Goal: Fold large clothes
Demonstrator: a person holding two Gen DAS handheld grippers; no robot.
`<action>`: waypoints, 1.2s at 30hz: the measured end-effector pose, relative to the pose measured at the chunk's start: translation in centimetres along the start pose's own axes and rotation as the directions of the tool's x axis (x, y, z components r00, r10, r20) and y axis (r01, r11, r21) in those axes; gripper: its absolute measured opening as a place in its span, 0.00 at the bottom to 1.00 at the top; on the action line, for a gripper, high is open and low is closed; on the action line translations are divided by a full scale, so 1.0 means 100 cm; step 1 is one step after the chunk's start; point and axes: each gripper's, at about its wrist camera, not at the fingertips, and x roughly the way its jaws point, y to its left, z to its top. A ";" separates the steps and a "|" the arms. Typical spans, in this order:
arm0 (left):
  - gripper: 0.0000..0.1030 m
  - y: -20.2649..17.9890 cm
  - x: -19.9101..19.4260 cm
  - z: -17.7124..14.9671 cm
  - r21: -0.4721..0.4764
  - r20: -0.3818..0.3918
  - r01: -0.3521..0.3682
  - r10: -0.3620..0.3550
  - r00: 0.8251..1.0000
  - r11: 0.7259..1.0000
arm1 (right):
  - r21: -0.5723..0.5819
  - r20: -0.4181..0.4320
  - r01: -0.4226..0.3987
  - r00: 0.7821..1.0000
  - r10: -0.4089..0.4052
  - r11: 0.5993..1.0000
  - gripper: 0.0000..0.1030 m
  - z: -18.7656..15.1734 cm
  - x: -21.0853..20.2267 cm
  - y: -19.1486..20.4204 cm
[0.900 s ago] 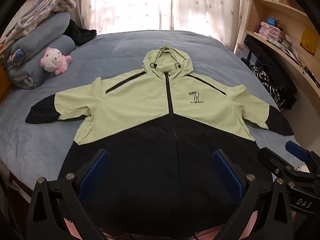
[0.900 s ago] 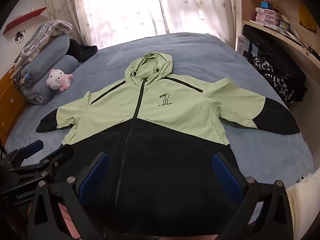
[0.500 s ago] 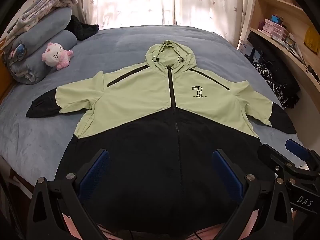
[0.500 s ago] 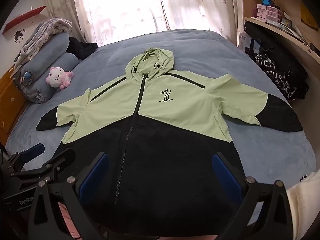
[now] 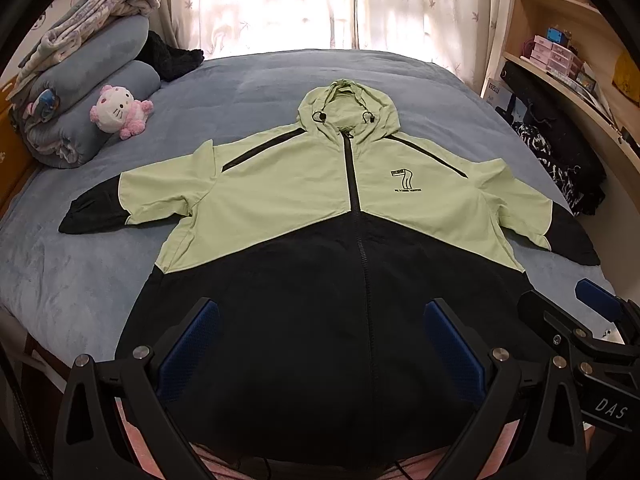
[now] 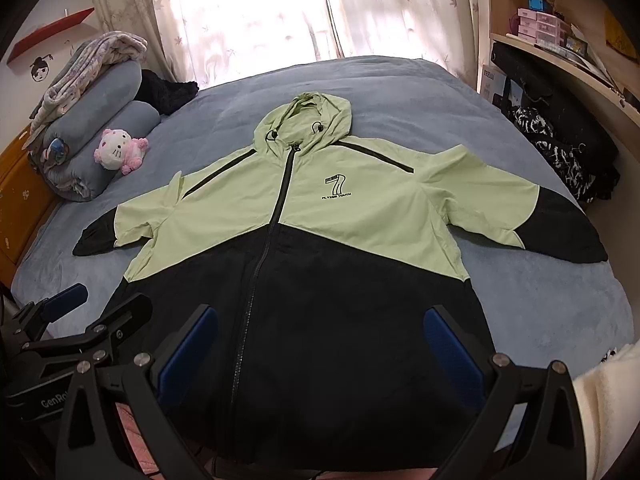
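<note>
Jacket (image 5: 304, 216) front and centre, a lime-green and black hooded zip-up spread flat, face up, on the blue bed (image 5: 60, 280), hood toward the curtained window (image 5: 272, 0), sleeves out to both sides. Over on the left we've got rolled grey bedding (image 5: 92, 92) stacked by the headboard with a pink-and-white plush cat (image 5: 118, 110) leaning against it. Coming across, the left hand-held gripper (image 5: 320, 348) hovers above the black hem, tilted downward, jaws spread wide with nothing between them. Beside it the right hand-held gripper (image 6: 320, 354) hangs over the same hem, also gaping, pinching nothing. Far right, wooden shelves (image 5: 560, 80) with small boxes, dark clothes (image 5: 560, 160) piled beneath.
</note>
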 end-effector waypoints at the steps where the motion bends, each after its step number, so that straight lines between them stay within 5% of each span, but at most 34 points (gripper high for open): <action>1: 0.98 0.001 0.000 -0.001 0.000 0.002 -0.002 0.002 1.000 1.000 | 0.001 -0.001 -0.001 1.000 0.001 1.000 1.00 0.000 0.000 0.000; 36: 0.98 0.007 0.005 -0.009 0.021 -0.010 0.004 -0.003 1.000 1.000 | 0.022 -0.026 0.031 0.999 -0.031 0.999 1.00 -0.012 0.003 0.006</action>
